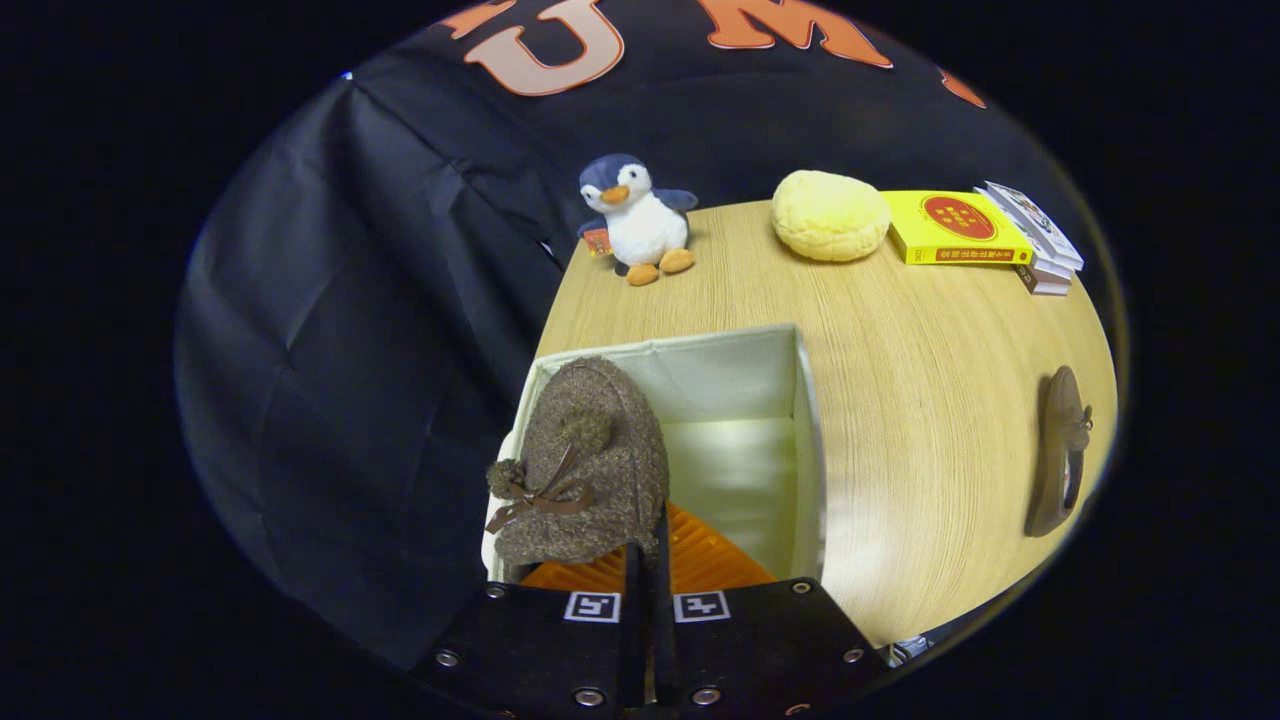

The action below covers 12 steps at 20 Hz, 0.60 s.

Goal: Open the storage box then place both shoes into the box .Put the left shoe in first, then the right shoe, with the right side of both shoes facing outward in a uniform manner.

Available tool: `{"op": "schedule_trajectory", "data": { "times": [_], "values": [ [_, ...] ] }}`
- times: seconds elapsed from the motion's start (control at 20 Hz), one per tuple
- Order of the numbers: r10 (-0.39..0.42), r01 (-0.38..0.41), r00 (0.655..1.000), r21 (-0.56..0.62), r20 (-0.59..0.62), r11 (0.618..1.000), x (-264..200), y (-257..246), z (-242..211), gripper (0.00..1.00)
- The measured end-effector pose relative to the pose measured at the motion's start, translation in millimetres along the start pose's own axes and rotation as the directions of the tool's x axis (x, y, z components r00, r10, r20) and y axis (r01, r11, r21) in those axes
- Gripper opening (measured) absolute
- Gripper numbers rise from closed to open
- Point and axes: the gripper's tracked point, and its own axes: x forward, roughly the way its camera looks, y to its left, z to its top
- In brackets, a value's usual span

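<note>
Fingers of the gripper (648, 570) stand closed together, pinching the rear edge of a brown fuzzy shoe (585, 465) between them, so the tool is clamped on that shoe. Shoe hangs toe away from the camera, its upper facing the lens, with a brown ribbon bow (540, 497) and two small pompoms on the front. It is held over the near-left part of the open storage box (812, 440), overlapping the box's left wall. Box is pale fabric, square, open at the top, with a light interior floor visible beyond and to the right of the shoe. An orange ribbed surface shows just ahead of the fingers, under the shoe's heel; whether it belongs to the gripper or the box cannot be determined. Box stands on a light wood table (920, 400), at its left edge. Second shoe (1058, 452), same brown material with a bow, lies on the table well apart from the box, to its right. Beyond the box, at the far side of the table: a plush penguin (637, 220) at the left corner, a yellow round cushion (830, 214) to its right, then a yellow book (955, 228) lying on a small stack of other books (1045, 250). Black cloth wall backs the table.
</note>
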Motion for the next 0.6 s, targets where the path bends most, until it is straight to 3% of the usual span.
{"op": "schedule_trajectory", "data": {
  "times": [0.2,0.35,0.6],
  "values": [
    [-0.003,0.003,0.998,0.000,-0.061,1.000,23.8,9.7,-15.6,0.07],
    [0.008,-0.009,0.995,-0.004,-0.100,1.000,33.0,17.8,-26.1,0.15],
    [0.195,-0.196,0.974,-0.004,-0.113,0.981,18.5,53.9,-24.0,0.40]
  ]
}}
